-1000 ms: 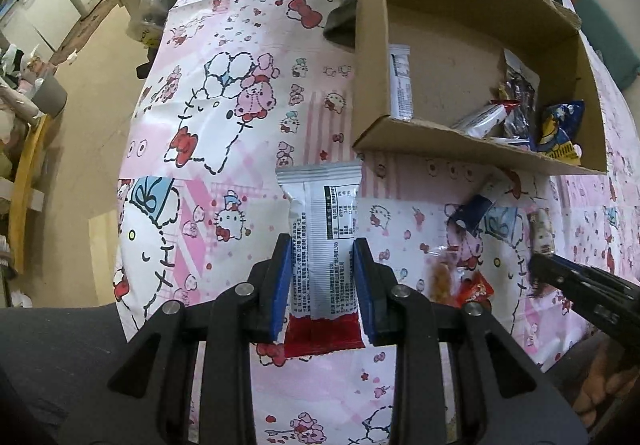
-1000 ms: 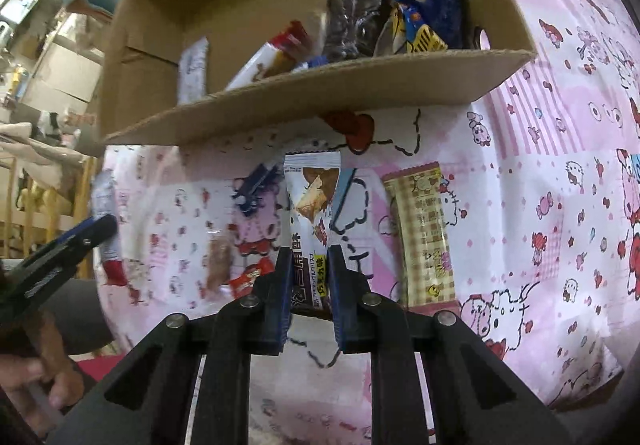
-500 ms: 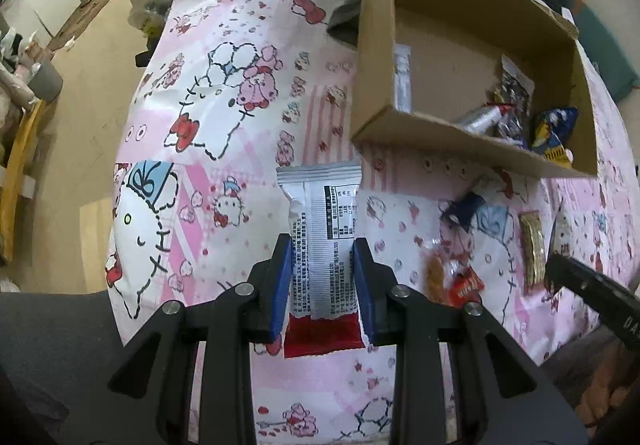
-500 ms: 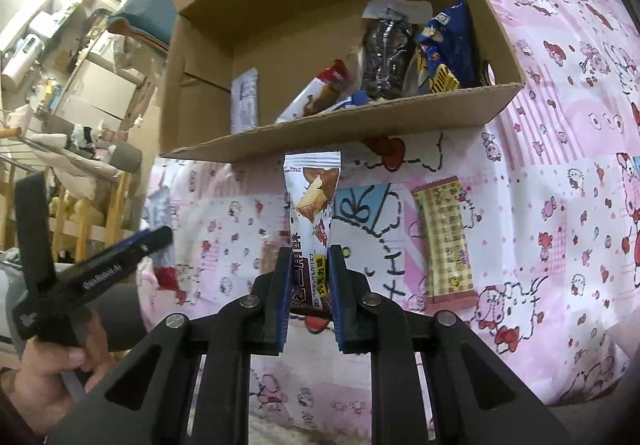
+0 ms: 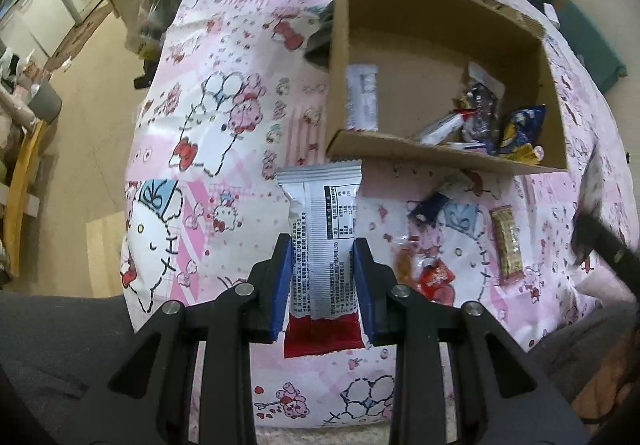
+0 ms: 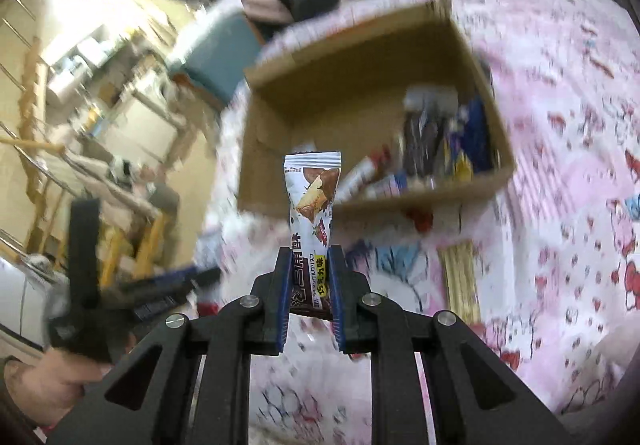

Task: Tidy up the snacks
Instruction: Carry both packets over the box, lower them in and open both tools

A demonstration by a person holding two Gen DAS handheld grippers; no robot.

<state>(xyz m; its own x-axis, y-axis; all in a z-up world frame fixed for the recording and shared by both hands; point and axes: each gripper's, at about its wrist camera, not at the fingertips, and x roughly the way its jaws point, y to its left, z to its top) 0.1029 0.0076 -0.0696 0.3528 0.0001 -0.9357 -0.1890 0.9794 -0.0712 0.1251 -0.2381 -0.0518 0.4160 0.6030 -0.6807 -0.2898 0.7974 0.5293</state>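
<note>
My left gripper (image 5: pixel 322 245) is shut on a silver and red snack packet (image 5: pixel 322 229), held above the pink cartoon cloth, short of the cardboard box (image 5: pixel 440 157). My right gripper (image 6: pixel 309 253) is shut on a white and brown chocolate snack packet (image 6: pixel 313 197), raised in front of the same cardboard box (image 6: pixel 304 209). The box holds a white packet (image 5: pixel 362 97) at its left and several dark and blue packets (image 5: pixel 516 129) at its right. The right gripper's tip (image 5: pixel 600 237) shows blurred at the right edge of the left wrist view.
On the cloth before the box lie a yellow checked bar (image 5: pixel 507 241), a dark blue wrapper (image 5: pixel 428 205) and small orange and red sweets (image 5: pixel 436 277). The table edge drops to a wooden floor (image 5: pixel 92 149) on the left. A hand (image 6: pixel 52 385) holds the left gripper.
Both grippers have risen with their packets. The right one lifted its chocolate packet off the cloth and tilted up toward the box; its view is now blurred.
</note>
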